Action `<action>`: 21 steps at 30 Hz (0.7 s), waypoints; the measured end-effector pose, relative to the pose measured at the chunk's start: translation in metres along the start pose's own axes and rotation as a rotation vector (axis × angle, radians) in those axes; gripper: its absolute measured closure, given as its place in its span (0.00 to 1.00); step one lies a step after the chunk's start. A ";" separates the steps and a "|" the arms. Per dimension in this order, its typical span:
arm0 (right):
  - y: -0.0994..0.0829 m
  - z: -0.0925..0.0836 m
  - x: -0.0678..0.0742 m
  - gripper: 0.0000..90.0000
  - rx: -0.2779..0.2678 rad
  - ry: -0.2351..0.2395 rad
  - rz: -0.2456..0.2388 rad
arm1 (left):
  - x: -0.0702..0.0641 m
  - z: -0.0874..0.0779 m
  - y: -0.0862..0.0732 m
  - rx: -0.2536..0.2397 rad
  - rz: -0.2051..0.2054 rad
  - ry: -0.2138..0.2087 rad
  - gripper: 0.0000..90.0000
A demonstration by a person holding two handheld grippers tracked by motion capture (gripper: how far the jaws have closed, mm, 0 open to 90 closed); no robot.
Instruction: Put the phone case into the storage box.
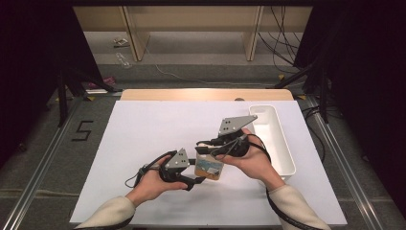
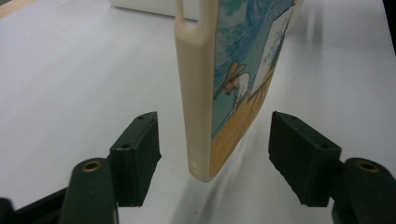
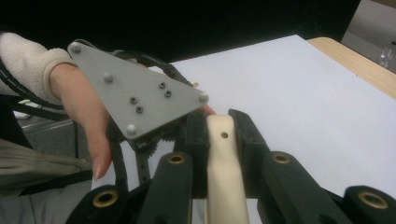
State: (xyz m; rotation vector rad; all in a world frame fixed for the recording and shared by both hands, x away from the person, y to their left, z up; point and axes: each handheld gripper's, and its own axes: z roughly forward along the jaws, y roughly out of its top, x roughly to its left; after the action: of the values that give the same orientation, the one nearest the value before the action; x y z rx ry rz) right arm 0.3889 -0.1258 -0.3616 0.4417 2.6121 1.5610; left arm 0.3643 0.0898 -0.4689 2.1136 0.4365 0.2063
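- Above the white surface (image 1: 143, 143), the cream board (image 2: 201, 93) is clamped by the right gripper (image 3: 219, 126)
- Left gripper (image 2: 212, 149) fingers (image 2: 135, 154) released astride its lower end; centre before clenching

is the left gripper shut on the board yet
Not yet: in the left gripper view the left gripper has both pads clear of the picture board hanging between them.

Left hand (image 1: 152, 184): comes in from the bottom left, sleeve at the wrist, wrapped around its gripper.
Left gripper (image 2: 215, 140): points towards the right hand; jaws apart, pads clear on both sides of what stands between them.
Right hand (image 1: 253, 160): reaches in from the bottom right, palm turned inward.
Right gripper (image 3: 223, 135): jaws clamped, pads pressing from both sides.
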 end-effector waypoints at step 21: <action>0.000 0.001 0.001 0.88 -0.008 0.019 -0.001 | 0.004 -0.004 0.000 -0.024 -0.003 -0.033 0.78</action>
State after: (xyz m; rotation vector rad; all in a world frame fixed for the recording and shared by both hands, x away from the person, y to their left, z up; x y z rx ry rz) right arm 0.3882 -0.1246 -0.3618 0.4269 2.6189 1.5826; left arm 0.3662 0.0945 -0.4669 2.0898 0.4155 0.1735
